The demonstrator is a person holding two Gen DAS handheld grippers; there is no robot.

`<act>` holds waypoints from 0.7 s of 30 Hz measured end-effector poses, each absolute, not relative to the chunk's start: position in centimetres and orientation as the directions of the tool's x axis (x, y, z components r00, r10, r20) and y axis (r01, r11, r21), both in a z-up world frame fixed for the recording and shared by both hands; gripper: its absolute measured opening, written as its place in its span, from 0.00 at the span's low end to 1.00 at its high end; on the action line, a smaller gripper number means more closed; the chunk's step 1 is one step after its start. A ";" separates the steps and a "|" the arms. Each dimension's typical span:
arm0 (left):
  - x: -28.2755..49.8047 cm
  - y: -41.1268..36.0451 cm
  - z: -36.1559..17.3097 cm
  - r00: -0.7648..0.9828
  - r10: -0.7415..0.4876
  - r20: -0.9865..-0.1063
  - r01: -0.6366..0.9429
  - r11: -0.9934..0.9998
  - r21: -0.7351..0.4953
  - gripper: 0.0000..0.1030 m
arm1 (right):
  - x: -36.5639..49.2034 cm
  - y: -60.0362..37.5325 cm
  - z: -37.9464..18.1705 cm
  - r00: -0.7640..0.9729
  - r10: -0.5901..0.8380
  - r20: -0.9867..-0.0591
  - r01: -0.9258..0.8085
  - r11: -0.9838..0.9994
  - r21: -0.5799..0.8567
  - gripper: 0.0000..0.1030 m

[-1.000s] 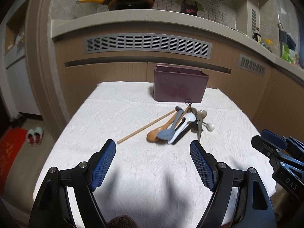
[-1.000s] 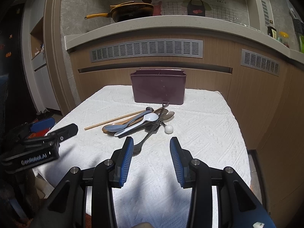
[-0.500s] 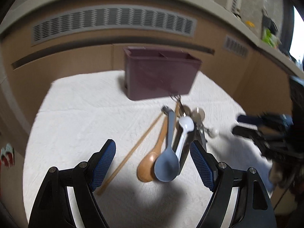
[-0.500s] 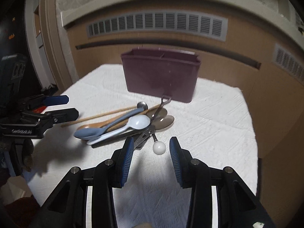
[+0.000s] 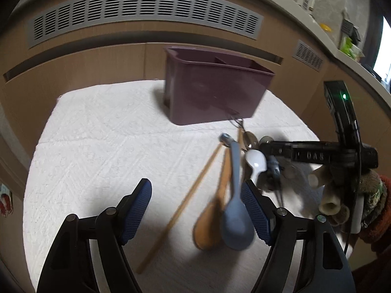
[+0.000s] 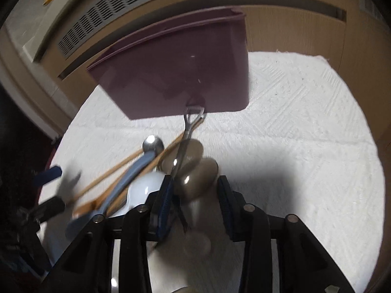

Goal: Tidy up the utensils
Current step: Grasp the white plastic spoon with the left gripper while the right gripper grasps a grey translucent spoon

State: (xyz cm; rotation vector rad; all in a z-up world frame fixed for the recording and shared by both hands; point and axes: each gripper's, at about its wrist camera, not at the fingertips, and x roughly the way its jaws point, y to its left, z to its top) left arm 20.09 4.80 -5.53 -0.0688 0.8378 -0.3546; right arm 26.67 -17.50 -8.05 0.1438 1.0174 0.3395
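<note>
The utensils lie in a tangled pile on my white tablecloth (image 5: 97, 146), just in front of the maroon caddy (image 5: 215, 92) at twelve o'clock. My left gripper (image 5: 195, 210) hangs released over the blue spoon (image 5: 235, 217), wooden spoon (image 5: 210, 222) and chopstick (image 5: 185, 202). My right gripper (image 6: 194, 205), at three o'clock, stands parted around a metal spoon bowl (image 6: 198, 178), not gripping.

left gripper (image 5: 196, 210) open, blue spoon (image 5: 235, 217) between pads
</note>
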 end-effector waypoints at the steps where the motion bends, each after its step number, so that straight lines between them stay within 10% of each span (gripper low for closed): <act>1: 20.2 4.9 -5.6 0.617 -0.323 -0.717 0.270 0.943 -0.192 0.71 | 27.2 -17.2 -7.9 0.475 0.352 -0.806 -0.218 0.935 0.280 0.12; 12: 21.7 4.4 -5.8 0.578 -0.336 -0.743 0.216 0.942 -0.258 0.47 | 25.9 -20.0 -2.9 0.571 0.412 -0.710 -0.326 0.908 0.265 0.05; 21: 24.5 -3.4 -6.5 0.479 -0.265 -0.837 0.239 0.957 -0.166 0.45 | 23.4 -23.0 -2.2 0.637 0.362 -0.681 -0.301 0.930 0.212 0.05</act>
